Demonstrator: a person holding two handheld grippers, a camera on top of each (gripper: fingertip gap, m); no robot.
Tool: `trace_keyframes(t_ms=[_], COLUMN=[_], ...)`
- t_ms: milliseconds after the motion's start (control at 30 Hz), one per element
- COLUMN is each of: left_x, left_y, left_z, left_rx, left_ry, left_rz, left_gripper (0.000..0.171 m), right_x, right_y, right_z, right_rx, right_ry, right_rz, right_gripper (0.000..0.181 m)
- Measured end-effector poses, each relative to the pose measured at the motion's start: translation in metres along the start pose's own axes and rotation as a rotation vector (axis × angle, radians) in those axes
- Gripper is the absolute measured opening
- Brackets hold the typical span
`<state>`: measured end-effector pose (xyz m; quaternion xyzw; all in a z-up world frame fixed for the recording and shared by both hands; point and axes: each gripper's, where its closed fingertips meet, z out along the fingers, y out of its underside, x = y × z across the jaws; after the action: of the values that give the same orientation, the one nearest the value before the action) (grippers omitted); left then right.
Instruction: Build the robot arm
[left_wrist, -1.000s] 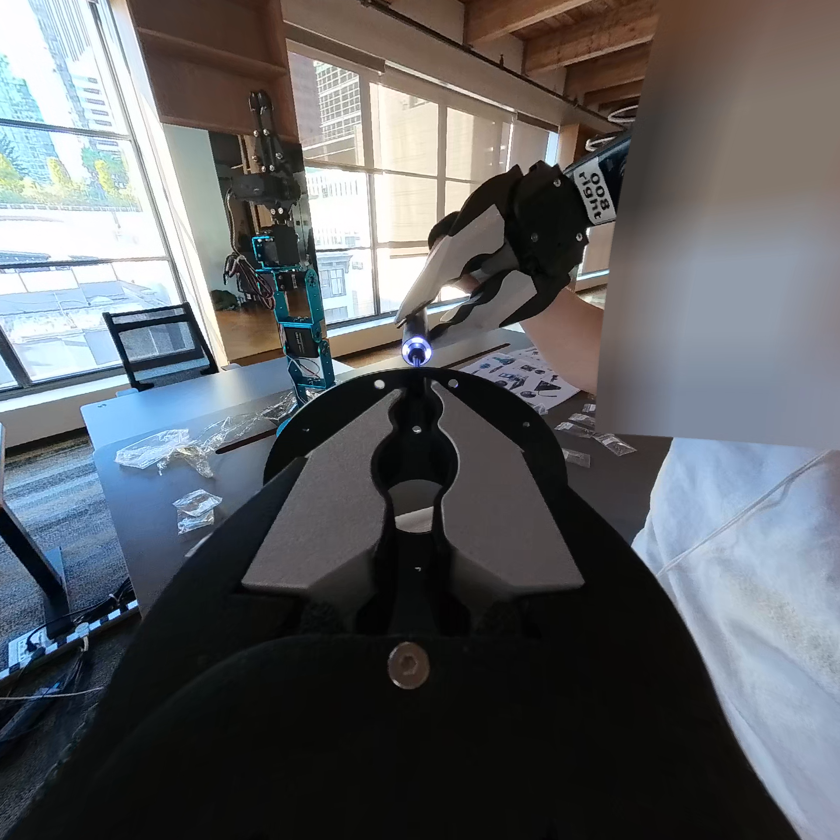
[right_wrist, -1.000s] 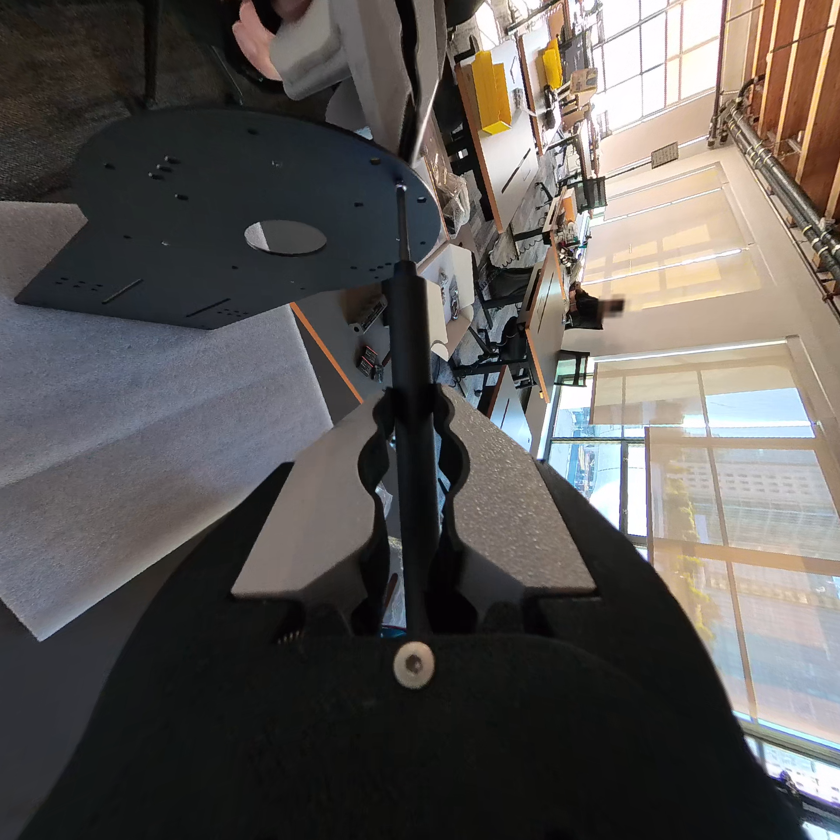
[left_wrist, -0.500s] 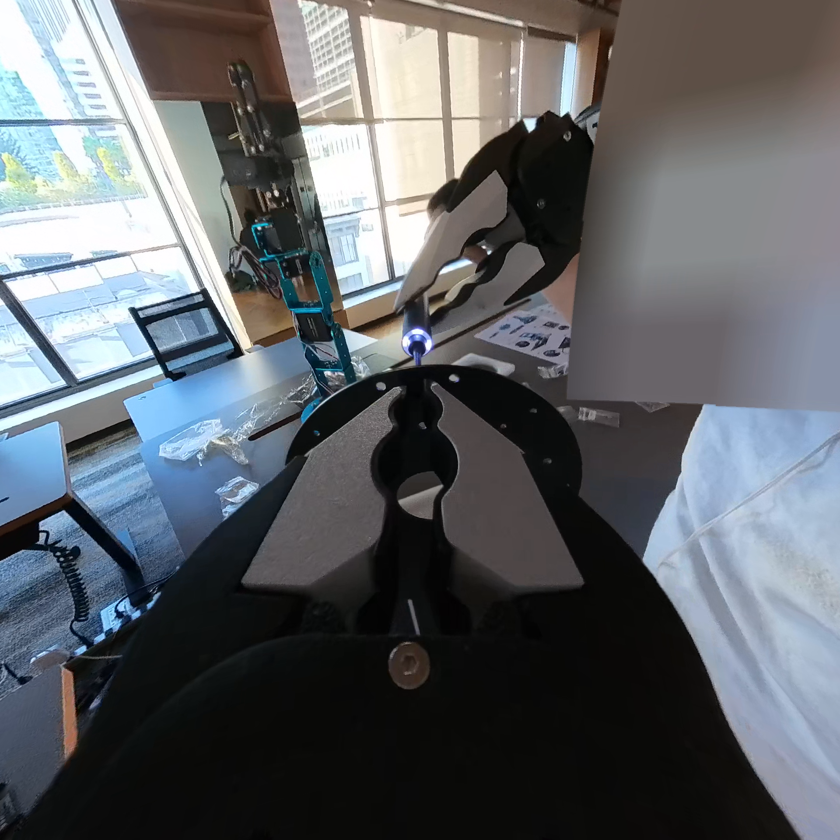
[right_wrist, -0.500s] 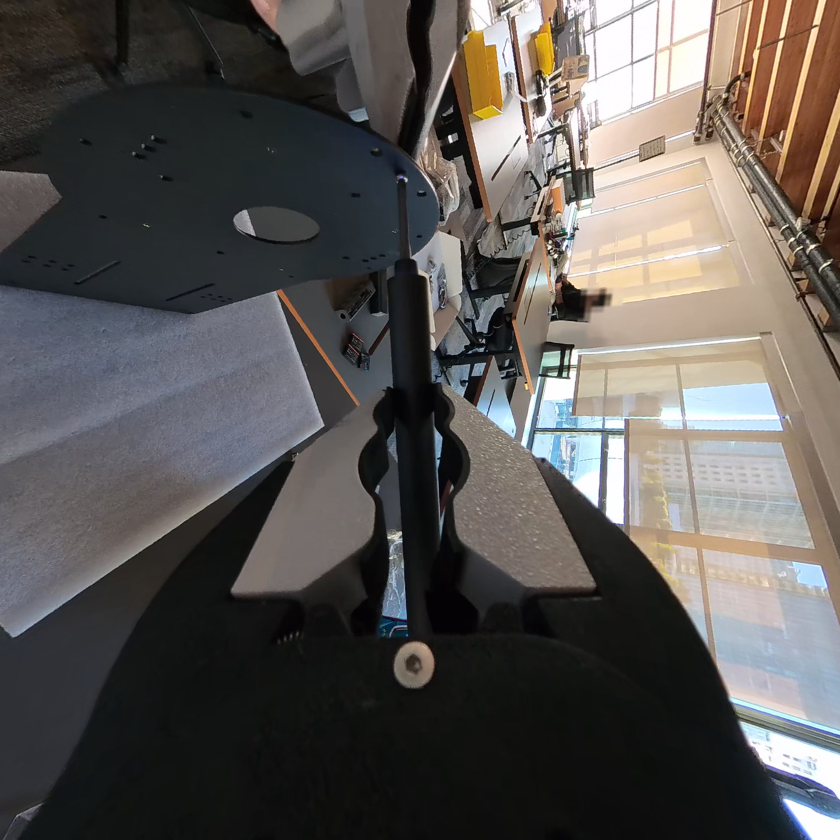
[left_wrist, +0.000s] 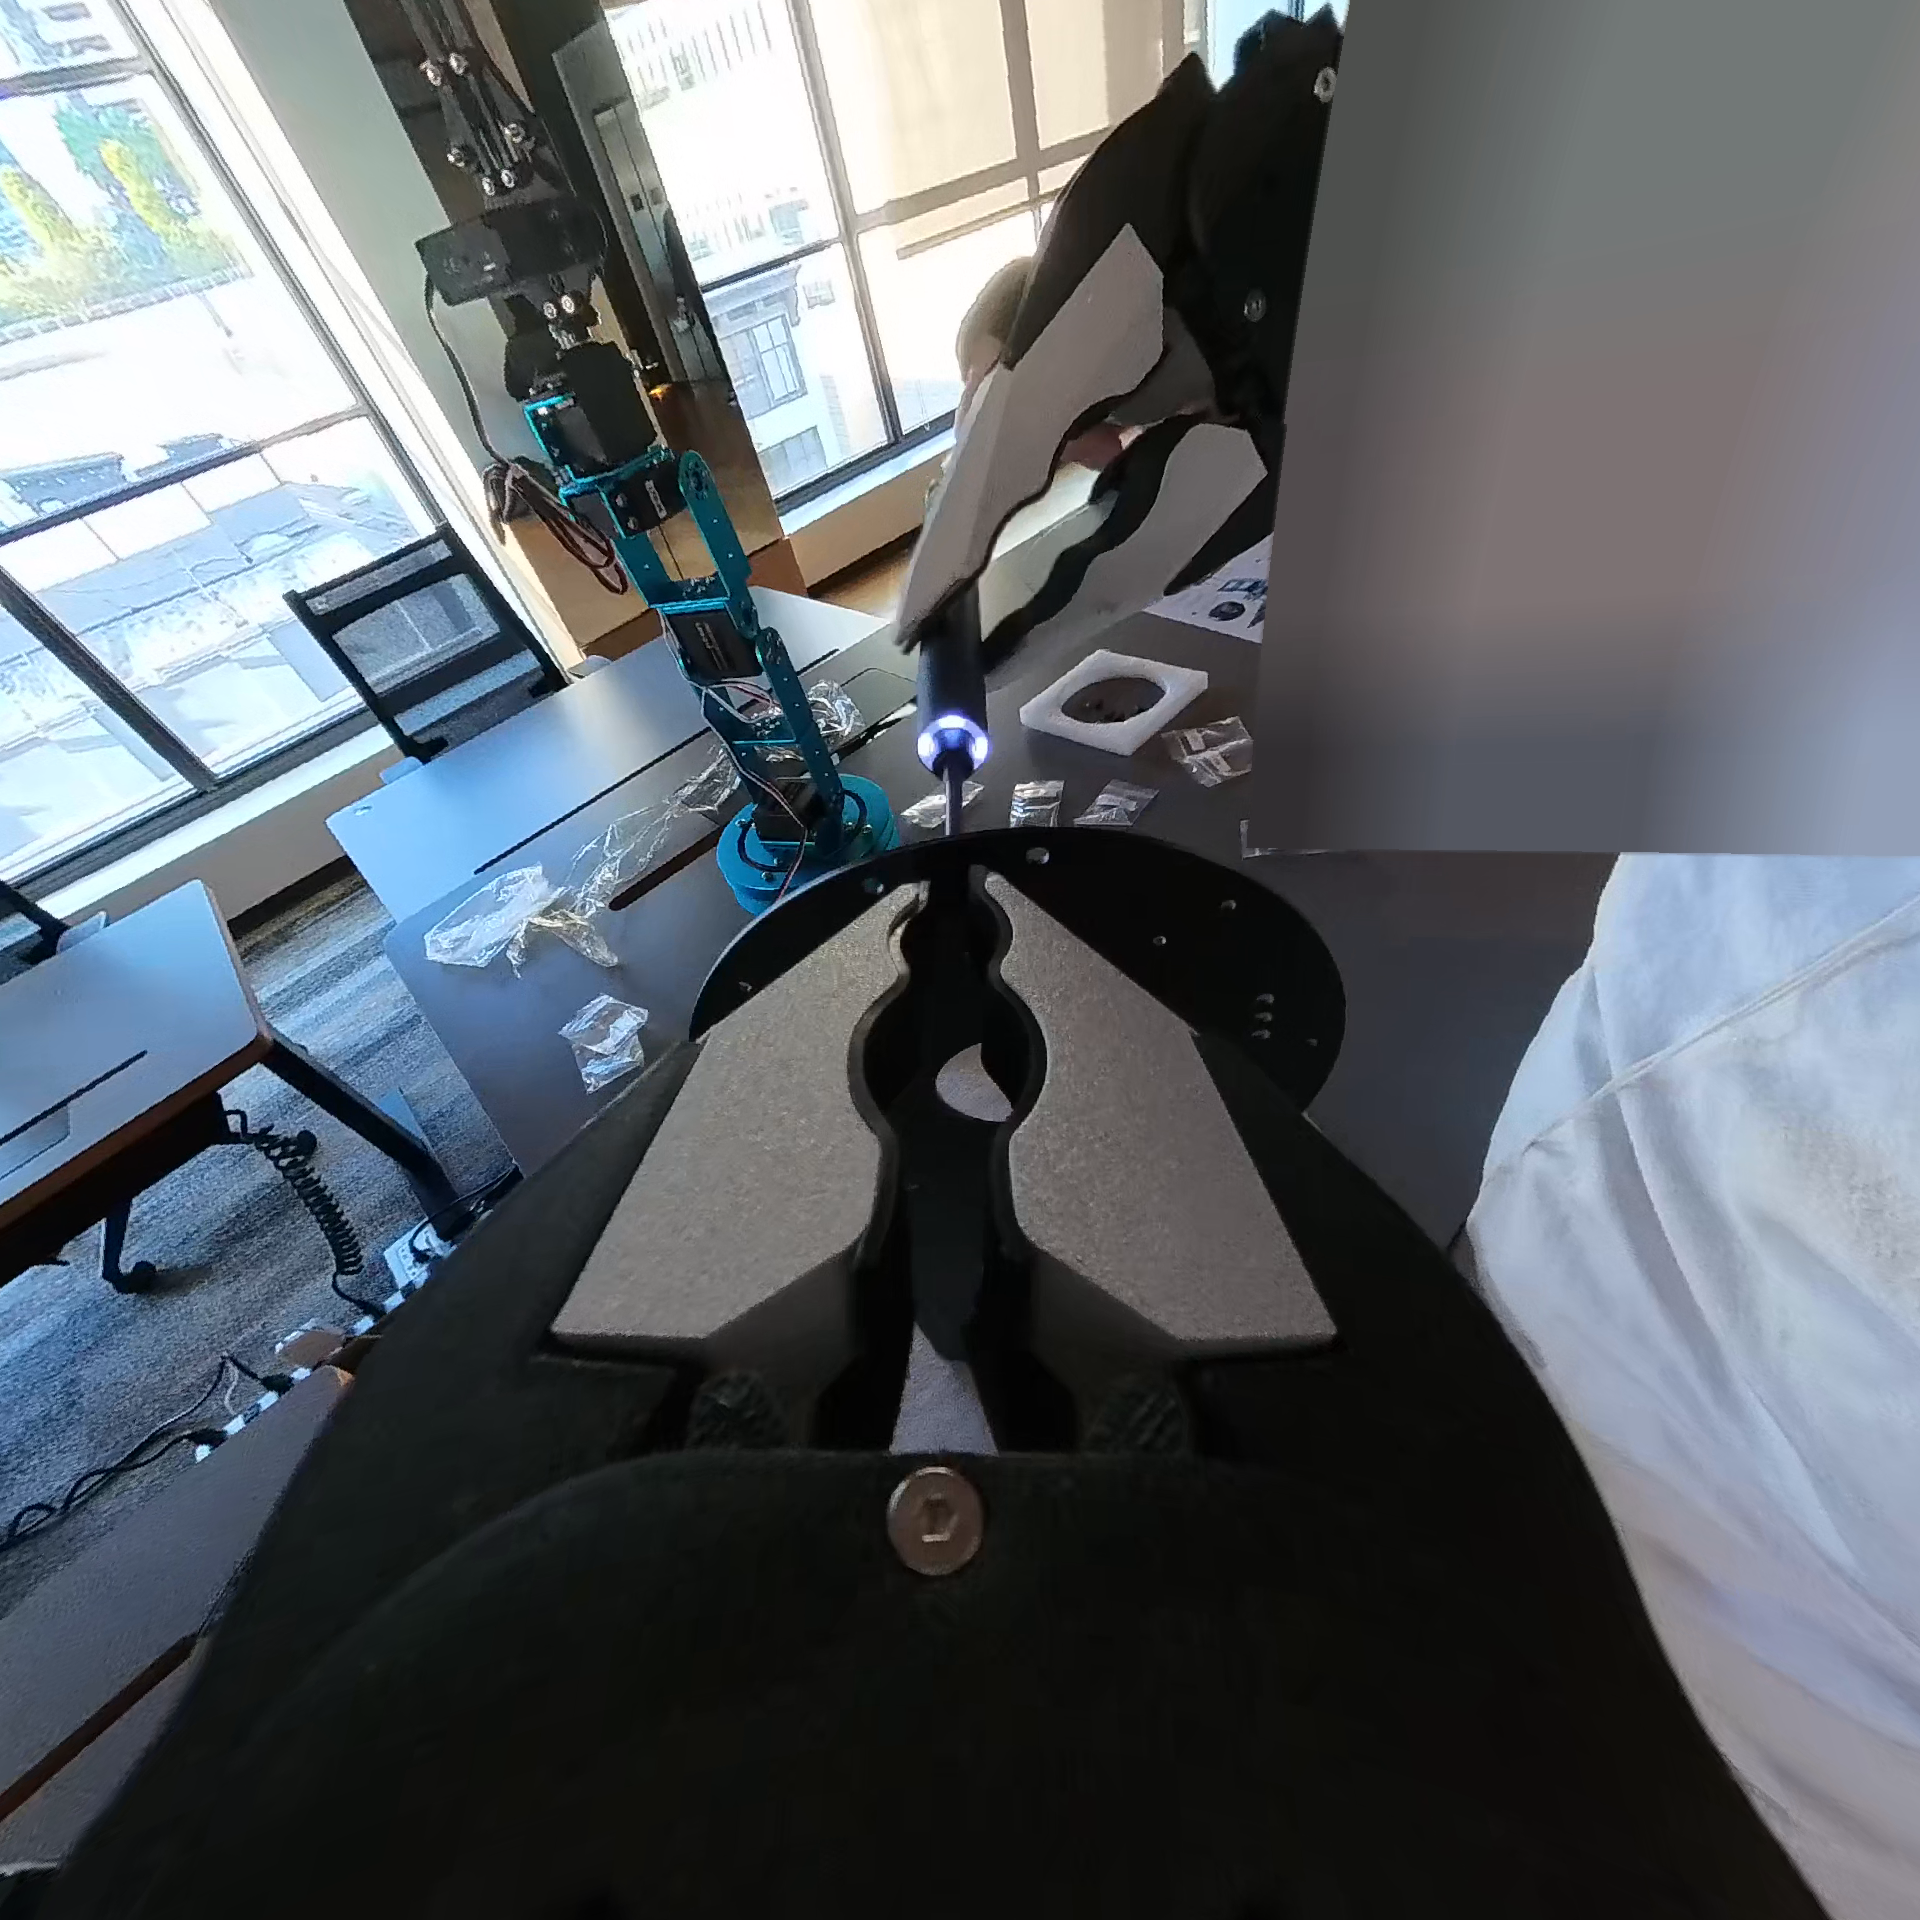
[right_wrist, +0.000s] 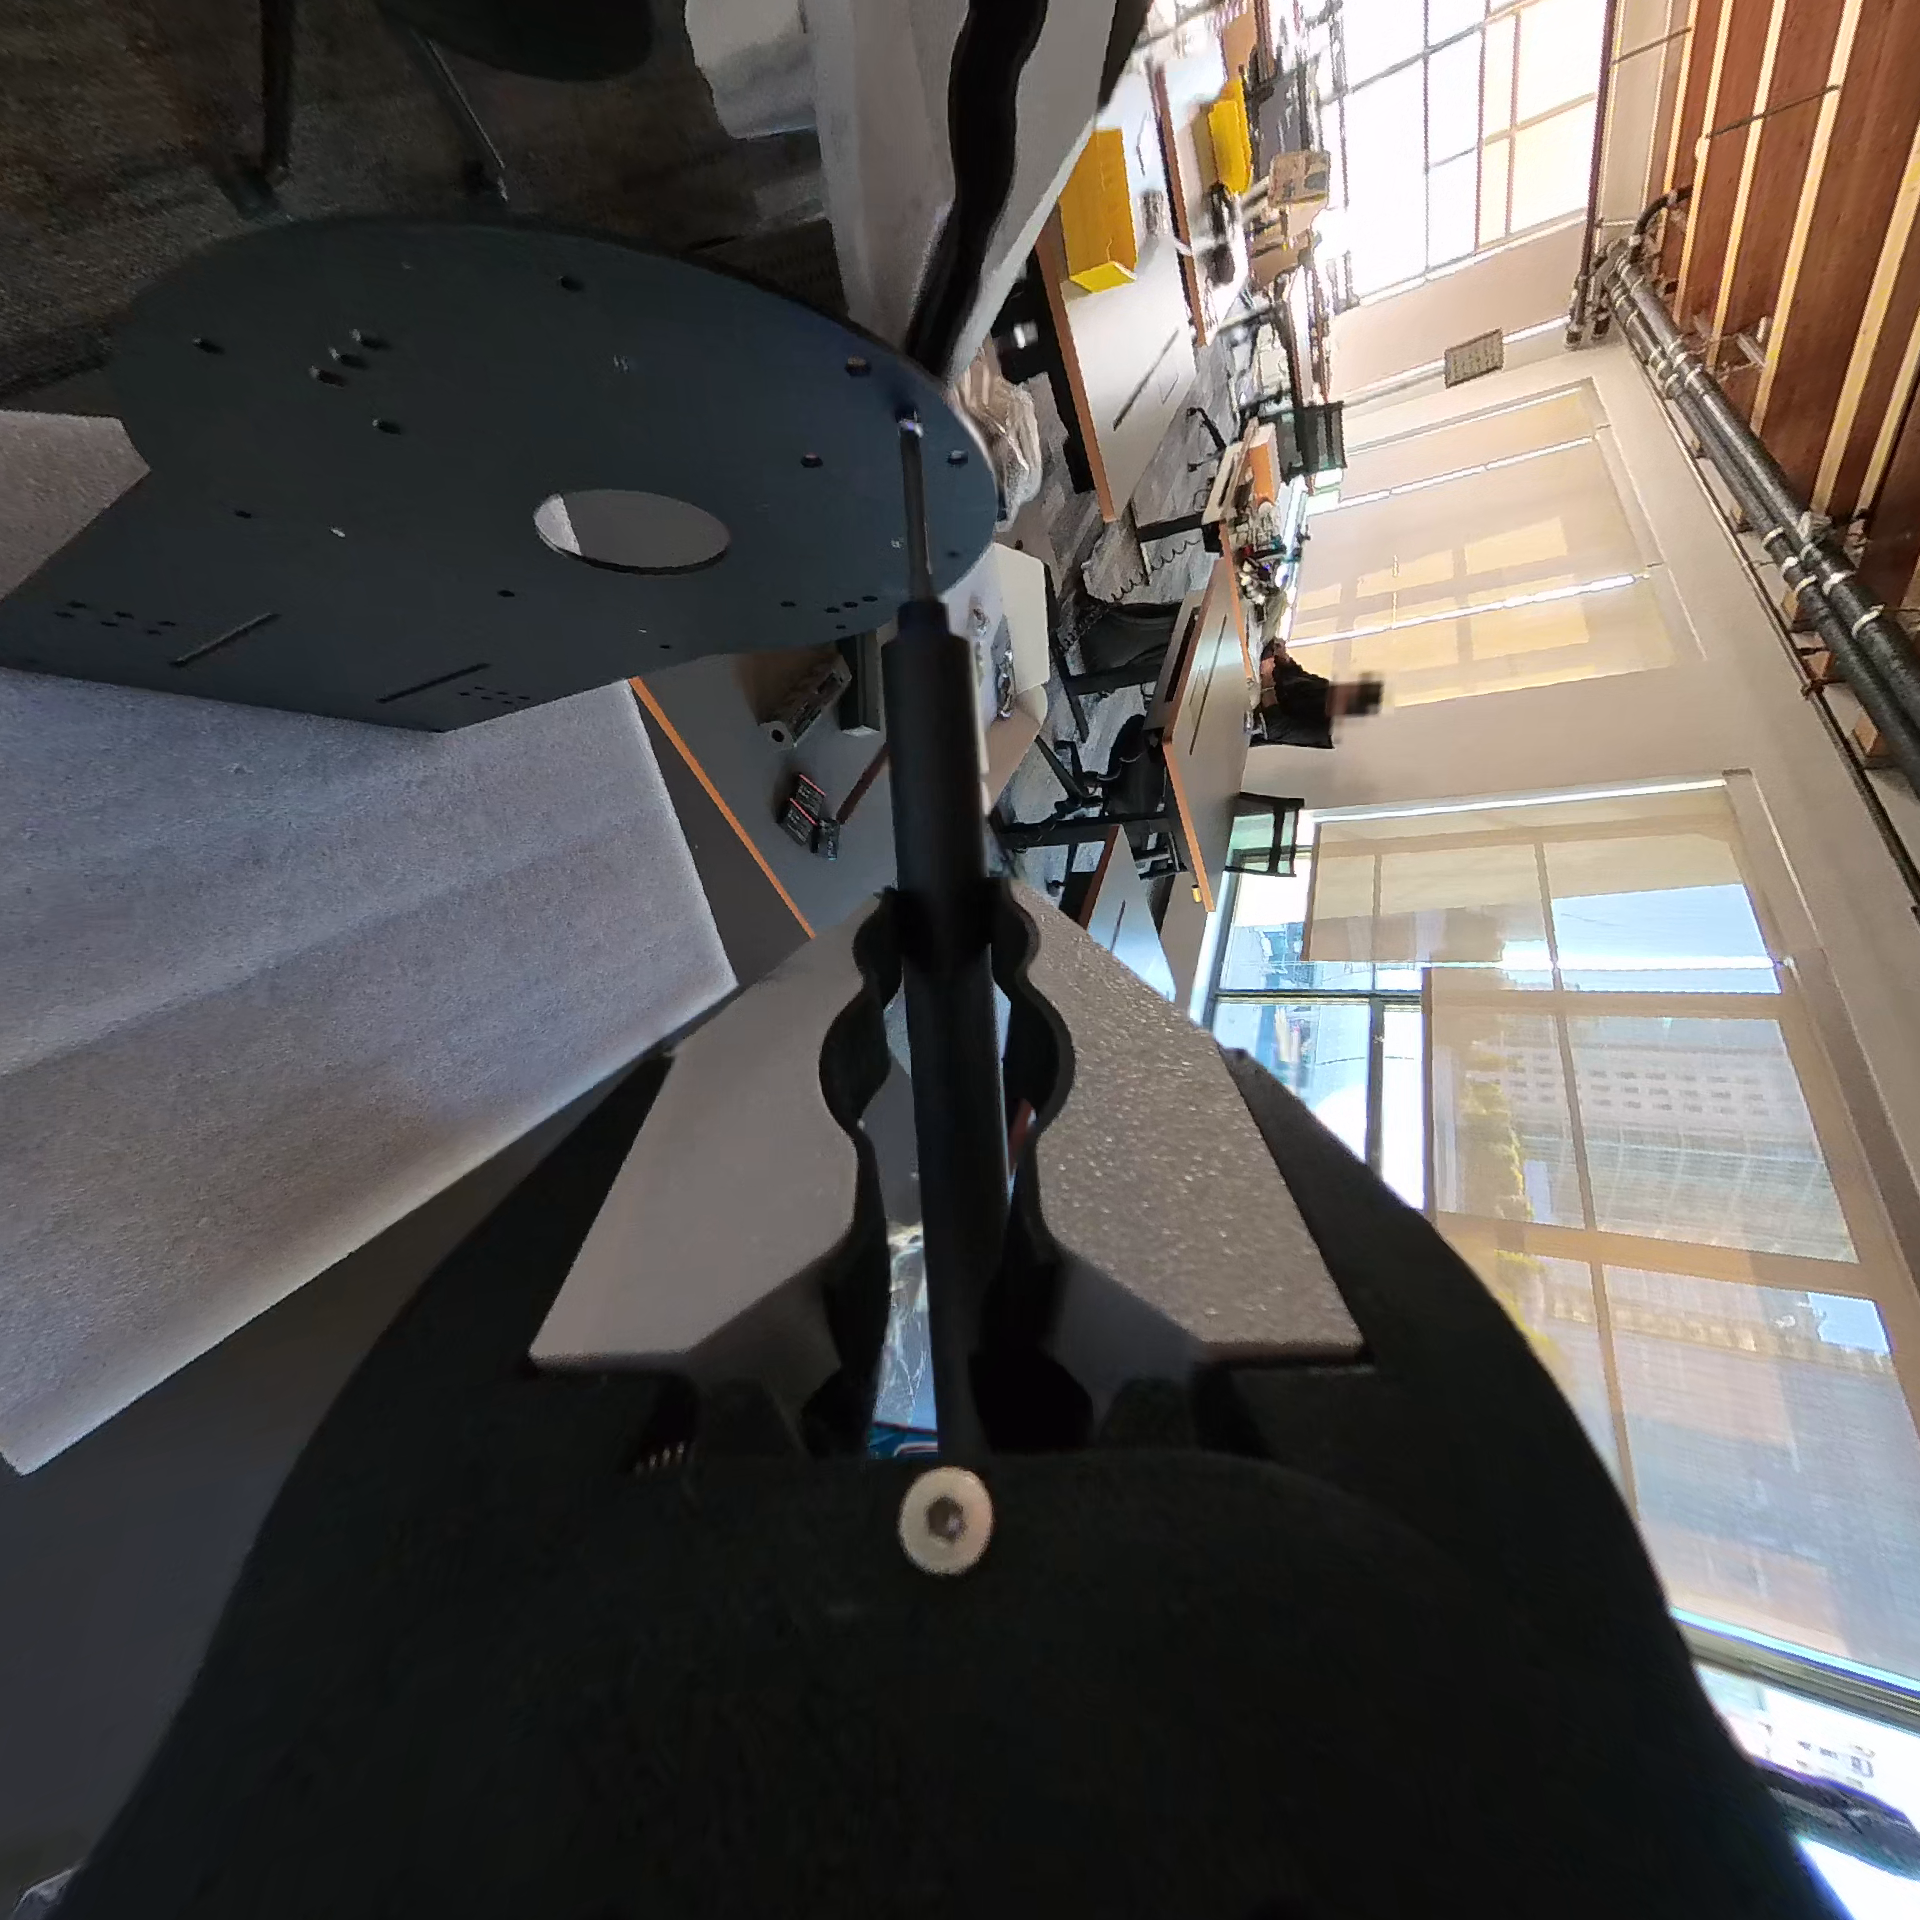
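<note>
A black round metal plate (left_wrist: 1226, 966) with many small holes and one large hole sits under my left gripper (left_wrist: 948, 883). The gripper is shut and carries the plate above a grey foam sheet (right_wrist: 312, 987); the contact point is hidden. My right gripper (right_wrist: 940, 914) is shut on a black electric screwdriver (right_wrist: 935, 790). The bit tip rests on a hole near the plate (right_wrist: 395, 488) rim, just beyond the left gripper (right_wrist: 928, 335). In the left wrist view the screwdriver (left_wrist: 949, 675) shows a lit ring and hangs from the right gripper (left_wrist: 951, 634).
On the dark table (left_wrist: 1455, 966) stand a blue robot arm (left_wrist: 769, 727), a white foam square (left_wrist: 1112, 701), small parts bags (left_wrist: 1039, 800) and crumpled plastic (left_wrist: 520, 920). A person's white sleeve (left_wrist: 1714, 1299) is close on the right. A table edge (right_wrist: 717, 810) runs beside the foam. The tips of one gripper are about 8 cm away from the tips of the other.
Both grippers have swung together with the plate, and the left wrist view now looks down on more of the table. The bit has stayed on the same rim hole.
</note>
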<state>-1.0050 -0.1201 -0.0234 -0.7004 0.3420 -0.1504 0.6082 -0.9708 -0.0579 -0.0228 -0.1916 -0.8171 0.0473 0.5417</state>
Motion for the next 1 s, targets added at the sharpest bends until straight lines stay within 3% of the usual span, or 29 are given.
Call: trace_keyframes(t_ms=[1000], left_x=[-0.0010], left_y=[-0.0043], left_z=[0.0047], left_rx=[-0.050], left_ry=[0.013], left_rz=[0.055], left_gripper=[0.004], right_x=[0.0003], right_y=[0.0052], right_z=[0.0000], right_rx=[-0.021], right_ry=[0.031], right_rz=[-0.019], right_gripper=[0.014])
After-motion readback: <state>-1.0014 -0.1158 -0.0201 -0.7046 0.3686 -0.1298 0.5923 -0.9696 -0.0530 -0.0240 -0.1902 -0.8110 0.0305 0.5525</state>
